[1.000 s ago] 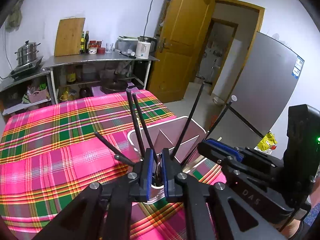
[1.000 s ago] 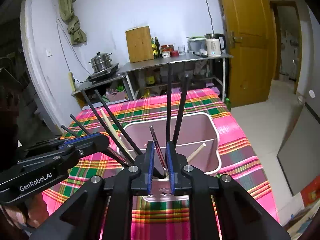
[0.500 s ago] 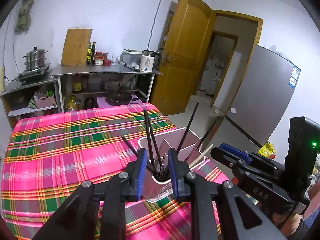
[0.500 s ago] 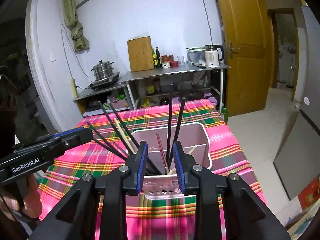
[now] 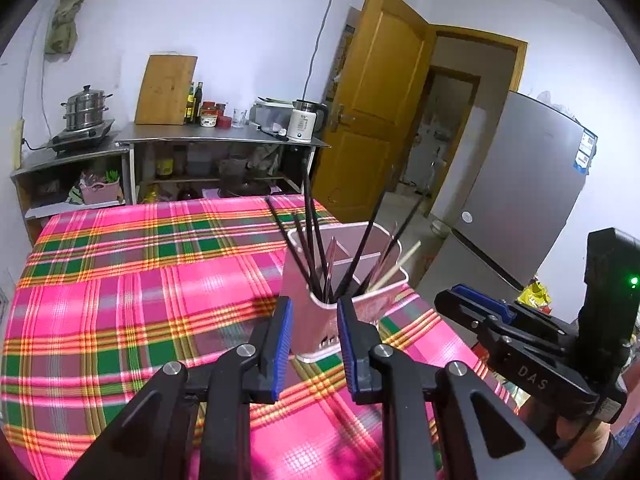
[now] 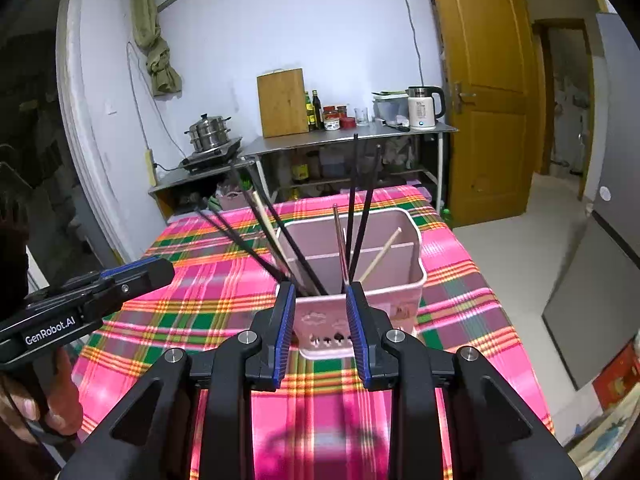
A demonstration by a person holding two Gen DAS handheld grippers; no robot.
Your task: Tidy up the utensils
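Note:
A pink utensil holder (image 5: 304, 312) (image 6: 396, 280) with a divider stands on the plaid tablecloth near the table's right edge. Several black chopsticks (image 5: 310, 236) (image 6: 360, 208), a light wooden one (image 6: 378, 256) and a metallic pair (image 6: 340, 236) stand in it, leaning outward. My left gripper (image 5: 312, 312) is open and empty, pulled back just in front of the holder. My right gripper (image 6: 320, 300) is open and empty, also just short of the holder. Each gripper shows in the other's view, the right one (image 5: 480, 312) and the left one (image 6: 140, 272).
The pink, green and yellow plaid tablecloth (image 5: 120, 280) covers the table. A steel counter (image 5: 216, 140) at the back holds a cutting board, bottles, a kettle and a steamer pot. A wooden door (image 5: 380, 120) and a grey fridge (image 5: 520, 200) are to the right.
Both grippers opened, let go of the chopsticks in the holder, and drew back and up from it. The chopsticks stay in the holder.

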